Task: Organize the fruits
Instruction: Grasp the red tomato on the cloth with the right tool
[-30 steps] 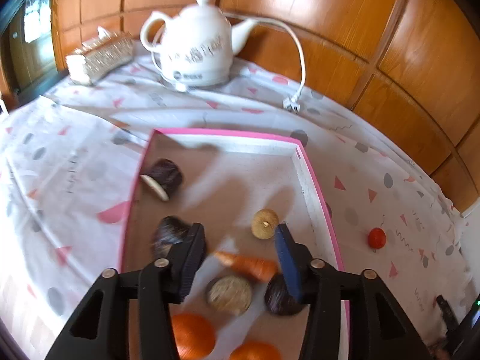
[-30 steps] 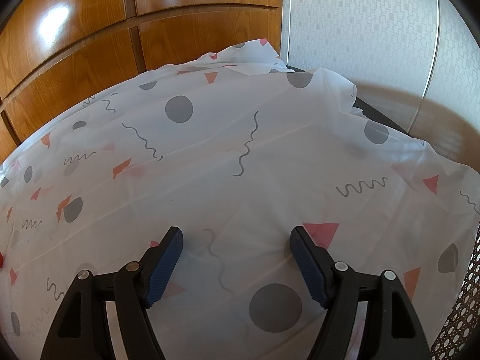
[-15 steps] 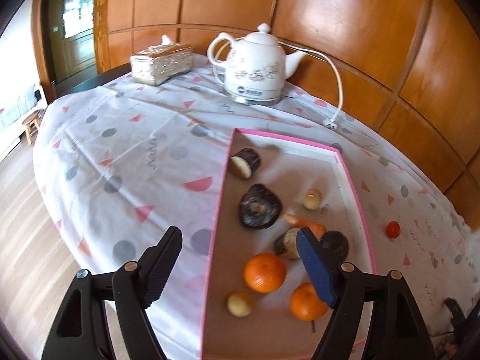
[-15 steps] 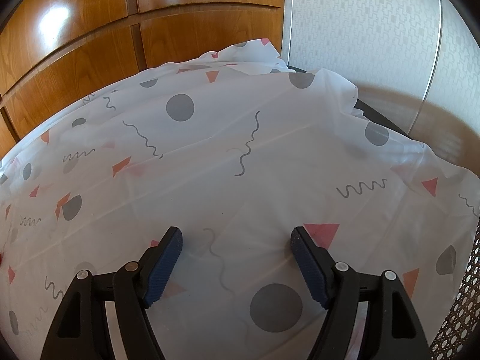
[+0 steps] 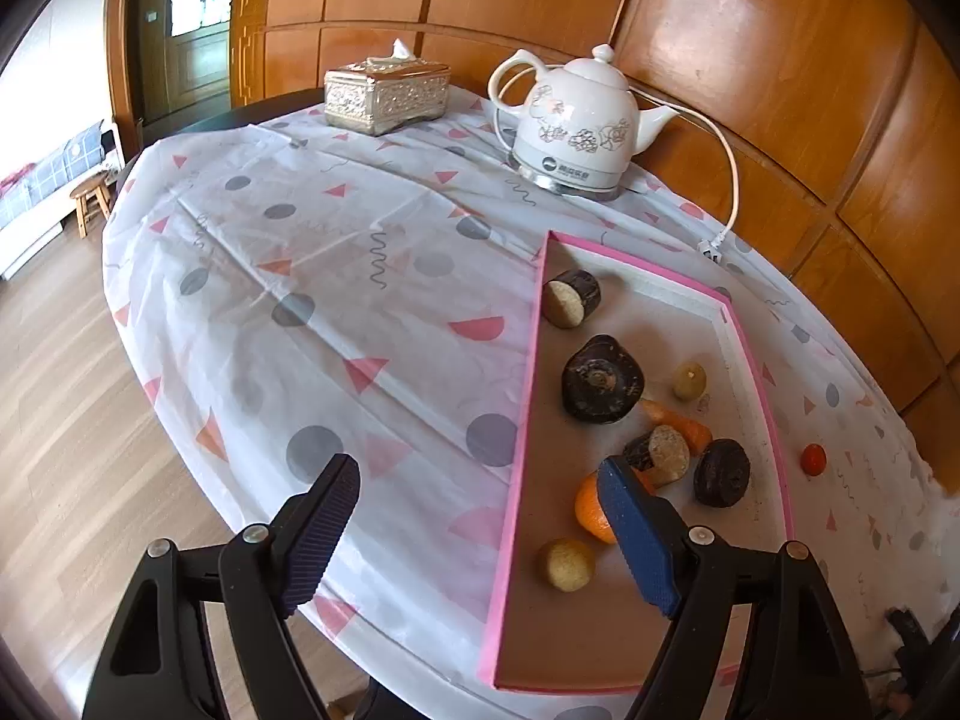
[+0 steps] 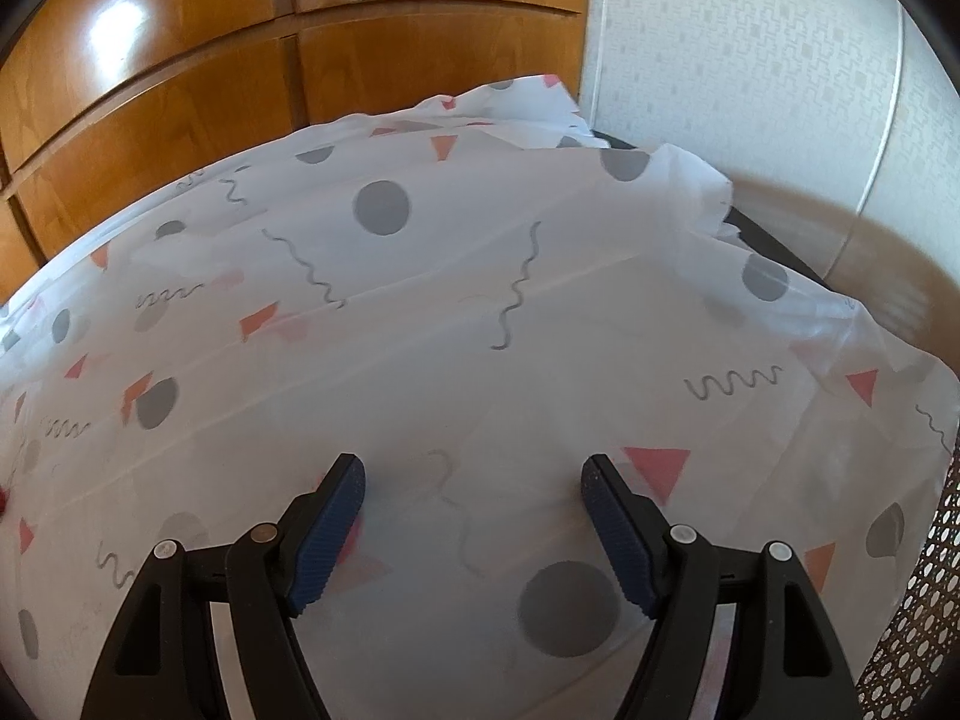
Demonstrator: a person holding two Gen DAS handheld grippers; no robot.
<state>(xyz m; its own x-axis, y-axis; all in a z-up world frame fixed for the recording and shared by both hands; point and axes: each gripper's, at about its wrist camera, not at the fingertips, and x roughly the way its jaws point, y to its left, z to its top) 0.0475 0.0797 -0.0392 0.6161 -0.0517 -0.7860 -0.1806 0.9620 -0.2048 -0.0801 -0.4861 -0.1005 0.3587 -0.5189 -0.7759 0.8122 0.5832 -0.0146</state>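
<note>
In the left wrist view a pink-rimmed tray lies on the patterned tablecloth. It holds several pieces: a dark cut chunk, a dark round fruit, a small yellow one, a carrot, an orange and a tan ball. A small red fruit sits on the cloth right of the tray. My left gripper hovers over the tray's left rim, its jaws opening with nothing between them. My right gripper stands open over bare cloth.
A white kettle with a cord and plug stands behind the tray, with a tissue box to its left. The table edge drops to wooden floor on the left. Wood panelling backs the table. A mesh chair back is at the right.
My left gripper has pulled back from low over the fruits in the tray, shifted left over the rim, and its jaws have widened. The right gripper has kept still.
</note>
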